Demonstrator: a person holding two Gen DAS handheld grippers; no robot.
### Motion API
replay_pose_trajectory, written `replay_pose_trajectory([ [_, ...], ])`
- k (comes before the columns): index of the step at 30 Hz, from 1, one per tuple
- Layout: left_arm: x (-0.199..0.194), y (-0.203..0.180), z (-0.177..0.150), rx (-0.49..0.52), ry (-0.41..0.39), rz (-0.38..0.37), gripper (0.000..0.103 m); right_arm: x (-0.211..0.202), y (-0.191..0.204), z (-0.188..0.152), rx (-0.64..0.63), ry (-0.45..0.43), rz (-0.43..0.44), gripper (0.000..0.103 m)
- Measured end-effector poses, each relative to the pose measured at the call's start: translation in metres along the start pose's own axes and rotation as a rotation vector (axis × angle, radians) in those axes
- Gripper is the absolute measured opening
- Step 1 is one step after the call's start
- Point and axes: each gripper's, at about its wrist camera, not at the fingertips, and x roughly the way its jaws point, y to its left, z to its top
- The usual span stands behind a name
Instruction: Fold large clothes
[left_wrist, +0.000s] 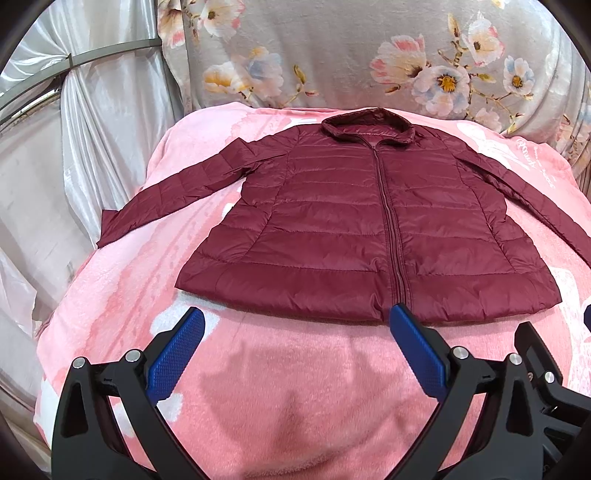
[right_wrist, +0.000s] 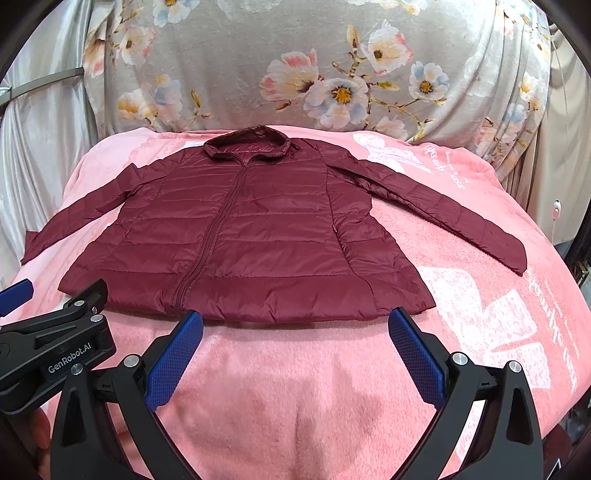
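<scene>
Two grippers hang side by side over the near edge of the bed, both with jaws spread wide and nothing between them. Just ahead of the jaws lies the dark maroon quilted puffer jacket, zipped shut, front up, spread flat on the fuzzy pink fleece blanket. Its long axis runs straight away from the jaws, hem nearest, stand-up collar farthest, with the zip as the centre line.

For the left gripper the zip's lower end sits right by the tip of its right-hand finger, so most of the hem ahead of it belongs to the jacket's left half. The right gripper faces the hem's other half, with the corner just beyond its right-hand finger. Each sleeve slants outward and back toward the near side: the left sleeve lies on the left gripper's side and the right sleeve on the right gripper's, so each is probably the natural pick for its own side.

The shell looks thin, glossy and slippery, puffed in horizontal channels; it will likely slide on the plush blanket. Beyond the collar rises a grey floral-print fabric, perhaps a cushion or headboard cover; the fisheye makes that hard to judge.
</scene>
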Motion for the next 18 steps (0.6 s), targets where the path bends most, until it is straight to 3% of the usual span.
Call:
replay_pose_trajectory([
  [18, 0.0082, -0.0034, 0.0028, 0.006, 0.002, -0.001, 0.097, 0.0004, 0.0013, -0.0013, -0.001, 0.001, 0.0, 0.098],
])
